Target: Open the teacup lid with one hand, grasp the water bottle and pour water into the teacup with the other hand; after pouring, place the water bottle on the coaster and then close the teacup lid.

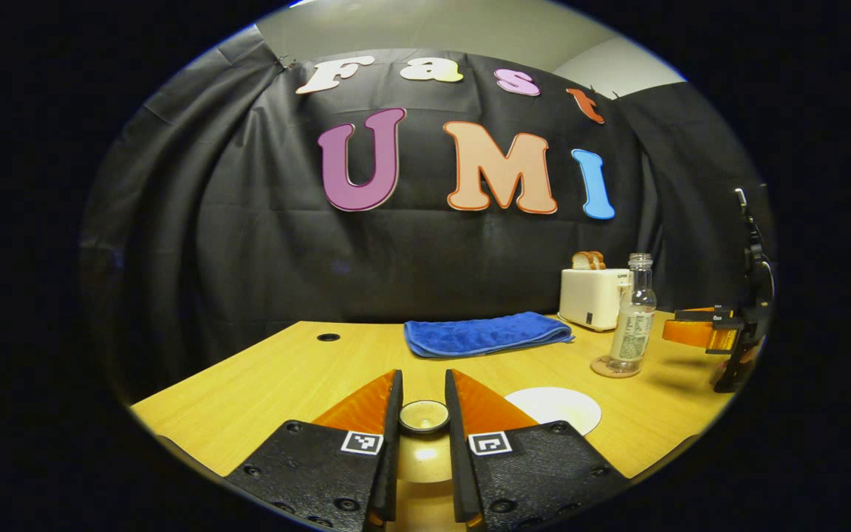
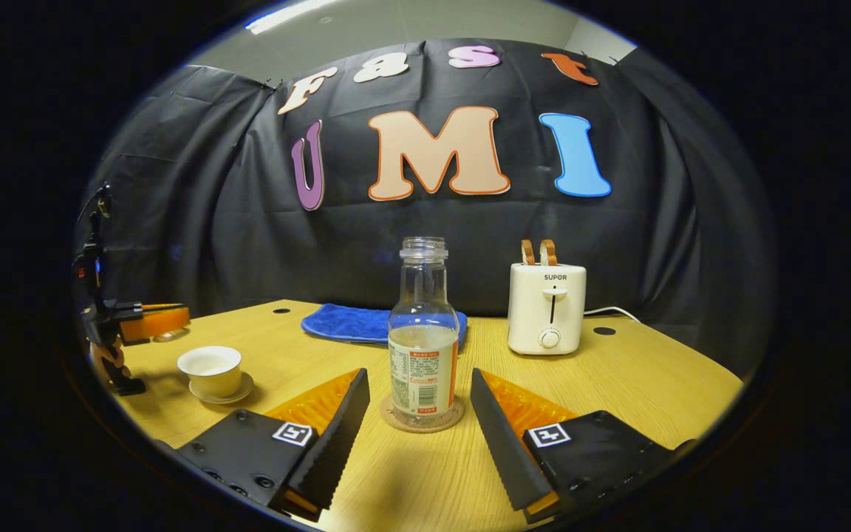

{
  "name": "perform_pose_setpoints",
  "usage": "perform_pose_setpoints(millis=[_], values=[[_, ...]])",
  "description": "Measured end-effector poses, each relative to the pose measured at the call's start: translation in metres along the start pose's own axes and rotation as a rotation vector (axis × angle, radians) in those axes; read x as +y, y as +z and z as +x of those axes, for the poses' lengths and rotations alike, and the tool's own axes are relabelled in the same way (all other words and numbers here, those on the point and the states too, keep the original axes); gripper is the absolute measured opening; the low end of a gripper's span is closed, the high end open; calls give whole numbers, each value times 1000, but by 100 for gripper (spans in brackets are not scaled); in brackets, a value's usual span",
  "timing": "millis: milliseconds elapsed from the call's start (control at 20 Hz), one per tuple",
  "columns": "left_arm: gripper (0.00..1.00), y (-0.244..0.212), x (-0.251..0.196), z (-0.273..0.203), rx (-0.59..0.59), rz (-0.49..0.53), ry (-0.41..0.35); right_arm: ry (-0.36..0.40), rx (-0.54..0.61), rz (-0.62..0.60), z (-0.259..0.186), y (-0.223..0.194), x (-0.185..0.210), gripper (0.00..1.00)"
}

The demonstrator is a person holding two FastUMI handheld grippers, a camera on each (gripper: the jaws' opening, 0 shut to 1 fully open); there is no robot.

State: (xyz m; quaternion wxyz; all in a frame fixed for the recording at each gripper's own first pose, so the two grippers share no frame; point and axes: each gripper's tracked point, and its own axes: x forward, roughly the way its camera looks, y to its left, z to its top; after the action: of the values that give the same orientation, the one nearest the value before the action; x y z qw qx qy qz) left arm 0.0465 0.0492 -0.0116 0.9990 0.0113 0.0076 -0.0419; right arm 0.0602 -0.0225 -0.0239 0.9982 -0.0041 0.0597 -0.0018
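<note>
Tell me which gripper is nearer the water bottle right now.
Right. The right gripper is open with its fingers either side of the water bottle on the coaster, not touching it. The left gripper is off near the teacup, holding the lid.

Left gripper view: low over the table's (image 1: 263,384) near edge, facing the far cloth wall, close above the lid knob (image 1: 424,415). Right gripper view: further right, low, also facing that wall, water bottle (image 2: 423,332) just ahead. Shared by both — water bottle (image 1: 633,314), toaster (image 1: 592,297) (image 2: 547,307), blue towel (image 1: 486,334) (image 2: 355,323), and each other's gripper at the edge.
</note>
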Motion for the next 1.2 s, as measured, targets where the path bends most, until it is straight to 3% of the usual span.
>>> perform_pose_setpoints(millis=[250, 300, 450, 750, 800, 1200], values=[[27, 1, -52, 10, -8, -3, -192, 3, -62, 4, -17, 9, -1, 89], [27, 2, -60, 11, -8, -3, -221, 8, -61, 4, -20, 8, 0, 93], [28, 0, -81, 11, -4, 0, -294, 12, -63, 4, -21, 10, 0, 89], [28, -15, -92, 21, 93, 32, -334, 12, -62, 5, -23, 10, 1, 93], [28, -17, -93, 23, 107, 38, -337, 13, -63, 5, -23, 10, 0, 89], [31, -22, -93, 28, 145, 49, -330, 21, -61, 5, -24, 10, 2, 89]])
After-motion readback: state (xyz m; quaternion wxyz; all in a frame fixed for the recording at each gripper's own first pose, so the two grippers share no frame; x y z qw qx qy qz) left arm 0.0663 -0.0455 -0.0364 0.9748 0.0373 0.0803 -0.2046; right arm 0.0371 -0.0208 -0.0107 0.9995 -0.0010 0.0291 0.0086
